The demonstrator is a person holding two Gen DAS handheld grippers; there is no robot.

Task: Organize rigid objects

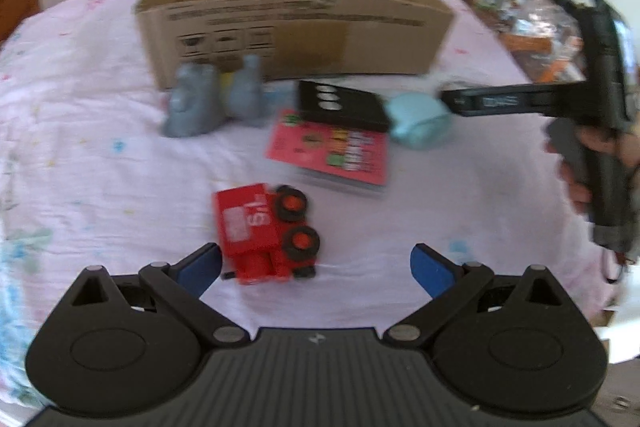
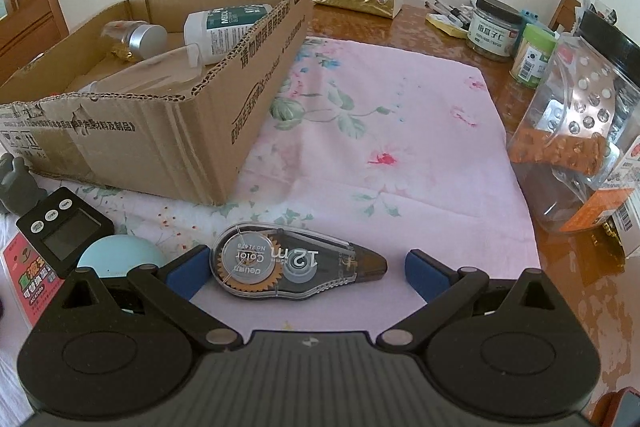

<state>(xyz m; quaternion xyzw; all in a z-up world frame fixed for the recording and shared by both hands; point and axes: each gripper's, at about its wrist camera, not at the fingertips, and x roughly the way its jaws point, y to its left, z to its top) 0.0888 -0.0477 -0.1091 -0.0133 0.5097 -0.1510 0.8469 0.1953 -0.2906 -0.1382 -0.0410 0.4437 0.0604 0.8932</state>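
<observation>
Both tools are wide apart: right tool [image 2: 304,269] straddles the correction tape [image 2: 296,267], left tool [image 1: 316,265] nears the red toy truck [image 1: 266,233], probably bound for the cardboard box [image 2: 160,107].

1 cardboard box [image 2: 160,131], 1 toy truck [image 1: 266,233], 2 grey figurines [image 1: 192,103], 1 correction tape [image 2: 296,263], 1 timer [image 2: 64,229]

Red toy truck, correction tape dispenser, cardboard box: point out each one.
Red toy truck [image 1: 256,233]: left wrist view, on its red body.
Correction tape dispenser [image 2: 296,265]: right wrist view, on its clear casing near the middle.
Cardboard box [image 2: 132,151]: right wrist view, on its near outer wall.
</observation>
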